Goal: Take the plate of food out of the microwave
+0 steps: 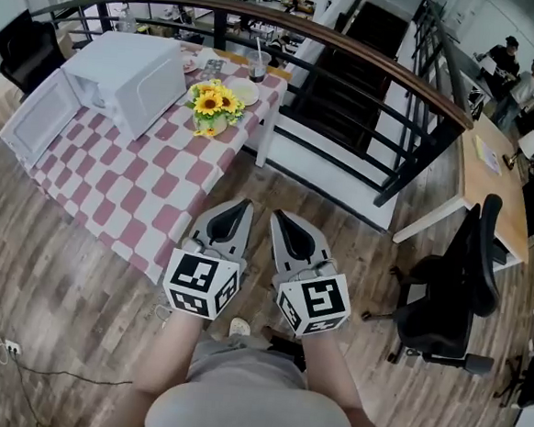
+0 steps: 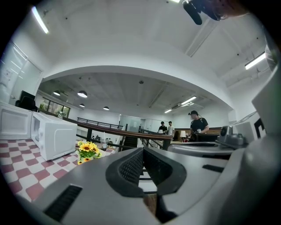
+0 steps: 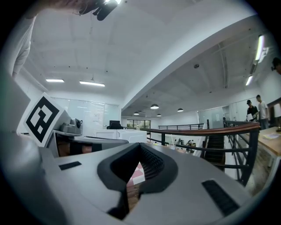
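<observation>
The left gripper and the right gripper are side by side, close in front of the person's body. Both point ahead. In the left gripper view, the two jaws are pressed together and there is nothing between them. In the right gripper view, the jaws meet at the tip too, and they hold nothing.

The microwave is white. It sits at the far end of a table with a pink and white checked cloth. In the head view it is up and to the left of the grippers, well apart from them. Its door hangs wide open to the left. The open side faces away from the camera, so I cannot tell if the plate of food is in there.

In the left gripper view the microwave is off to the left, past the checked cloth. A bunch of sunflowers stands on the table between the microwave and the far corner. Just beside the flowers are a small pale plate and a cup with a straw. The left gripper is the one closer to the table's near edge. The floor under both grippers is wood.
</observation>
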Demonstrator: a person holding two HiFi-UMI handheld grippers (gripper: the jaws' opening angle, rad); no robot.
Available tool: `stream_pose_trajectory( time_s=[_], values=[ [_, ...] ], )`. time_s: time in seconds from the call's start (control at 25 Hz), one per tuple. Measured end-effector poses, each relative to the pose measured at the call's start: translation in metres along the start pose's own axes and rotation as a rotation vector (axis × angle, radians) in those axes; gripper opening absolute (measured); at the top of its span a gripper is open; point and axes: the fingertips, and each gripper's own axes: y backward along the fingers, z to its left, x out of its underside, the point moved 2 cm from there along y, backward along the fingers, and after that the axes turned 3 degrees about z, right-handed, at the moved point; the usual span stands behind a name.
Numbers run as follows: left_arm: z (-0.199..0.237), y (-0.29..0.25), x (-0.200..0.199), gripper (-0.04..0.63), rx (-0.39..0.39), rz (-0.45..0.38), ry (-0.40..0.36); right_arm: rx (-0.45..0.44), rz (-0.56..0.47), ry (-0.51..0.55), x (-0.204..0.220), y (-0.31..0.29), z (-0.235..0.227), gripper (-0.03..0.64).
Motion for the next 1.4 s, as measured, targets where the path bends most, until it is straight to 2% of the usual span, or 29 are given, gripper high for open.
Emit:
stream_pose_trajectory(
  time_s=[0.64, 0.88, 1.4],
  values=[
    [0.065, 0.032, -0.002, 0.003, -0.093, -0.008, 0.001, -0.046, 0.010, -0.009, 0.004, -0.048, 0.040, 0.025],
    [0.086, 0.045, -0.001, 0.003, -0.092, -0.006, -0.002, -0.075, 0.006, 0.019, 0.004, -0.061, 0.064, 0.025],
    [0.150, 0.098, -0.012, 0.003, -0.077, 0.002, -0.014, -0.052, 0.004, 0.011, -0.007, -0.093, 0.135, 0.025]
  ],
)
